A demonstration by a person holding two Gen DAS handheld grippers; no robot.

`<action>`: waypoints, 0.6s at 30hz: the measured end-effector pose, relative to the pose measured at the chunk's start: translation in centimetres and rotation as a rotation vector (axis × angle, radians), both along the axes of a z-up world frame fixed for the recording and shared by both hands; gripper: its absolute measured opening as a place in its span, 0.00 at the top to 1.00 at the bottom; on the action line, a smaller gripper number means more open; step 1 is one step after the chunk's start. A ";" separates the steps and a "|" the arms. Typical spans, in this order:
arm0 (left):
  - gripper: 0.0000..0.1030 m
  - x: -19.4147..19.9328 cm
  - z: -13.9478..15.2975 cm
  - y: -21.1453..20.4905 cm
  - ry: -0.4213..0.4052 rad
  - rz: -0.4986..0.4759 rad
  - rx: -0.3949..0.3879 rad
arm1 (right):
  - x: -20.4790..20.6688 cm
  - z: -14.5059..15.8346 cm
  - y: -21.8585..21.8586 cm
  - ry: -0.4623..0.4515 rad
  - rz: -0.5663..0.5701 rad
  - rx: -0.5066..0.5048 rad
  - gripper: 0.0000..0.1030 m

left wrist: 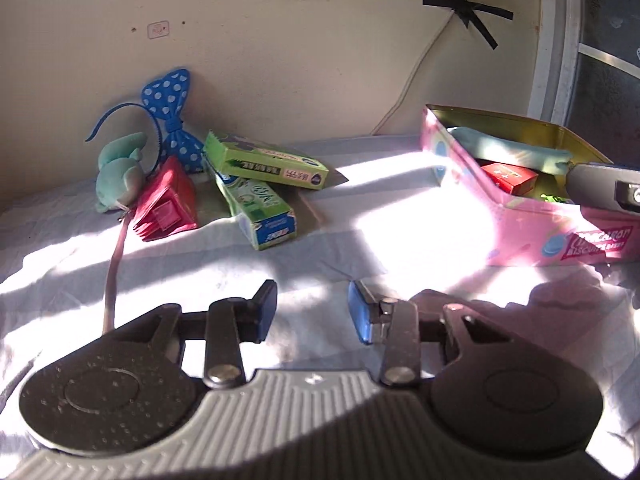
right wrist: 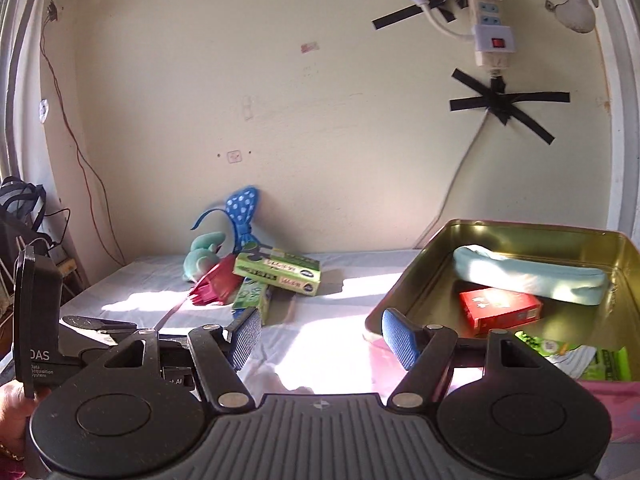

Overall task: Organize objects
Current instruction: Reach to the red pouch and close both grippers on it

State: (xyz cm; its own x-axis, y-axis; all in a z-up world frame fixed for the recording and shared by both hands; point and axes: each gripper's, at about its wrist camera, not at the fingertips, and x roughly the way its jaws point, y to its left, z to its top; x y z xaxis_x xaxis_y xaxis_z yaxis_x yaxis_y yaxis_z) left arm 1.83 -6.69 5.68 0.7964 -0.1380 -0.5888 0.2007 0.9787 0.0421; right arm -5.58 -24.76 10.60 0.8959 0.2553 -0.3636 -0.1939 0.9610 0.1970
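Observation:
A pile lies by the wall on the white sheet (left wrist: 248,276): a blue dotted bow headband (left wrist: 172,116), a teal plush (left wrist: 120,172), a red pouch (left wrist: 166,204) and two green boxes (left wrist: 268,160) (left wrist: 260,208). My left gripper (left wrist: 312,310) hovers in front of the pile, open and holding nothing. At the right stands a pink tin (left wrist: 560,232) holding a teal pouch (right wrist: 528,272), a red box (right wrist: 500,308) and green packets (right wrist: 580,356). My right gripper (right wrist: 322,338) is open and bare at the tin's gold near left corner (right wrist: 400,292). The pile (right wrist: 280,272) is farther back.
A power strip (right wrist: 492,20) is fixed on the wall with black tape (right wrist: 504,108), its cable running down behind the tin. A window frame (left wrist: 556,40) stands at the right. Dark bags and wires (right wrist: 24,208) sit past the sheet's left edge. A hand (right wrist: 12,412) shows at the lower left.

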 end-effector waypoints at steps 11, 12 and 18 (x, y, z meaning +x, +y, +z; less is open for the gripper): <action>0.60 0.6 -1.8 11.3 -0.025 0.223 -0.019 | 4.4 -3.0 7.4 0.108 0.101 -0.044 0.40; 0.60 0.8 -2.0 12.4 -0.037 0.247 -0.009 | 4.9 -3.3 7.9 0.121 0.112 -0.048 0.40; 0.60 1.6 -3.4 18.6 -0.031 0.387 -0.191 | 8.2 -3.6 11.7 0.161 0.180 -0.063 0.44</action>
State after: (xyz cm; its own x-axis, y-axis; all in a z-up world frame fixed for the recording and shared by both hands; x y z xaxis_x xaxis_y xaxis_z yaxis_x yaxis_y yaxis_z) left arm 3.43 11.95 2.27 0.8276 0.0699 -0.5570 -0.1812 0.9724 -0.1472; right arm 2.58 -13.05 7.02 0.7670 0.3782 -0.5183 -0.3344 0.9250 0.1802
